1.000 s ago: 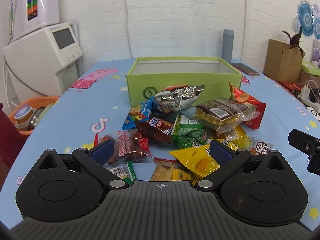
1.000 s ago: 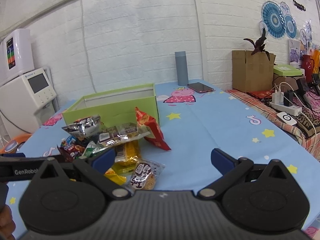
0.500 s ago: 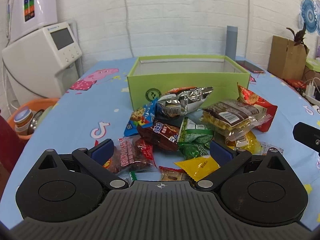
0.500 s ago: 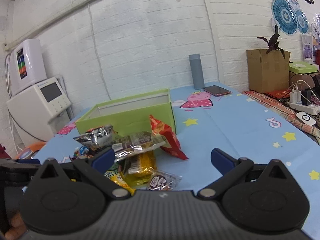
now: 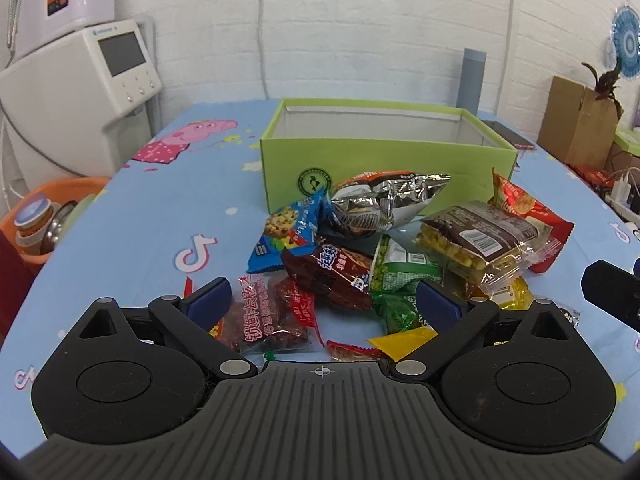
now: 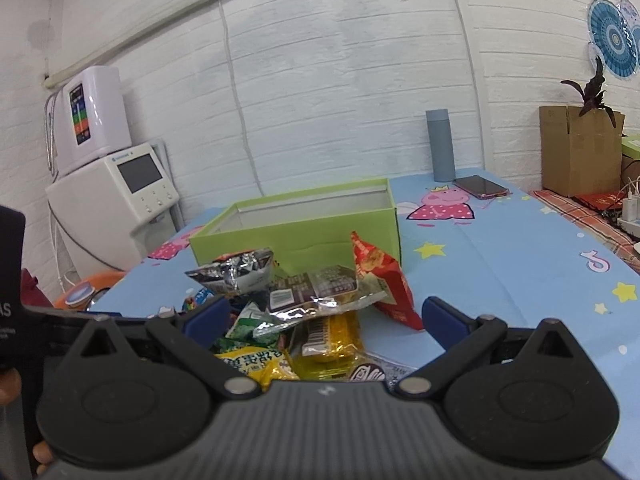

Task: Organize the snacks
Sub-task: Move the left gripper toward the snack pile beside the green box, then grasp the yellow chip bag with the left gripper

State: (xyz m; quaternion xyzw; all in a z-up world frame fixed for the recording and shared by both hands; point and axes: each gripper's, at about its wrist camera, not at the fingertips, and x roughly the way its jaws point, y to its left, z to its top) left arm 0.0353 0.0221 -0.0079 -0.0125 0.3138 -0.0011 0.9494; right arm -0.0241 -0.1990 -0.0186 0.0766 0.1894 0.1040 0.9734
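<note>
The snack pile point(image 5: 384, 256) lies on the blue cartoon tablecloth point(image 5: 168, 216), directly in front of the green box point(image 5: 384, 160) and touching its near wall at the silver packet point(image 5: 380, 200); the pile includes a blue cookie packet point(image 5: 286, 236), a dark red packet point(image 5: 328, 274), a green packet point(image 5: 400, 268), a clear pack of yellow biscuits point(image 5: 480, 242), a red packet point(image 5: 528, 212) standing tilted at the right edge, and a clear packet of red dried fruit point(image 5: 266, 316) nearest the camera.

Left gripper point(image 5: 322, 300): held low and level over the near edge of the pile, pointing toward the box; fingers wide apart, nothing between them; the dried-fruit packet sits just beside the left fingertip point(image 5: 210, 298), the green packet beside the other.

Right gripper point(image 6: 320, 314): held low on the right side of the pile, aimed at the box; fingers spread wide, gripping nothing; a yellow packet point(image 6: 332, 340) and the biscuit pack point(image 6: 320, 292) lie in the gap ahead of it; part of a hand point(image 6: 10, 386) shows at the left frame edge.

Green box: open-topped, upright; the visible inner walls are white; its floor is hidden from both views, so contents cannot be told.

Beyond: a grey cylindrical bottle point(image 6: 440, 146) and a phone point(image 6: 480, 187) behind the box; a white appliance point(image 5: 80, 92) left of the table; a cardboard box point(image 6: 576, 152) with a plant at right.
</note>
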